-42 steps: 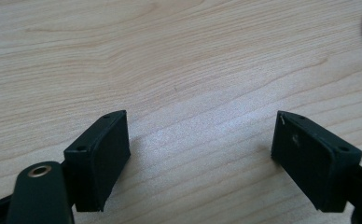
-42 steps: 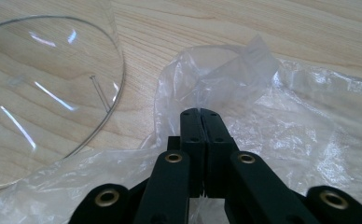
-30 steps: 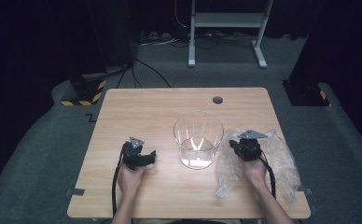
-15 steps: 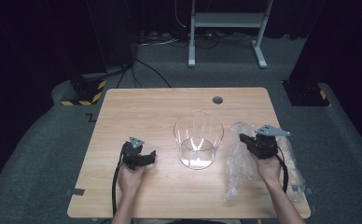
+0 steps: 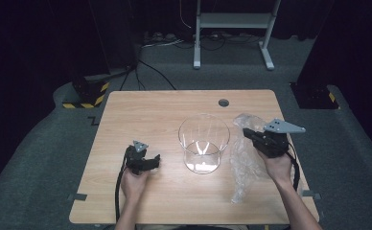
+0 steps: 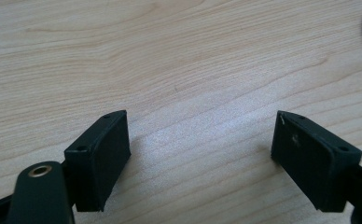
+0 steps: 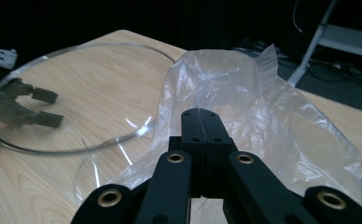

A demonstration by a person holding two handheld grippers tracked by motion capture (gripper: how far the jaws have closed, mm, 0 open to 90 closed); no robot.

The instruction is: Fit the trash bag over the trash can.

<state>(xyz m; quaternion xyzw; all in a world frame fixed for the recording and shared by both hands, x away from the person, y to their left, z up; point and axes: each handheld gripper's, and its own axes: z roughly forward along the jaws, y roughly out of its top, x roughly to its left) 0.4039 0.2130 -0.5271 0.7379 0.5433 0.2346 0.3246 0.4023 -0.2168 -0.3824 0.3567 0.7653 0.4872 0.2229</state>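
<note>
The right gripper is clenching a clear plastic bag at its top edge, holding it above the right side of the wooden table while the bag's tail is trailing down to the surface. Compared with a second ago, this hand is sitting higher, pulling the bag up. The left gripper is resting low on the table, jaws spread, gripping nothing. A clear glass bowl is standing between them, just beside the bag.

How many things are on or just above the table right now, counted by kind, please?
Clear glass container: 1
Clear plastic bag: 1, held by the right gripper
Handheld grippers: 2, counting the left gripper
Total: 4
</note>
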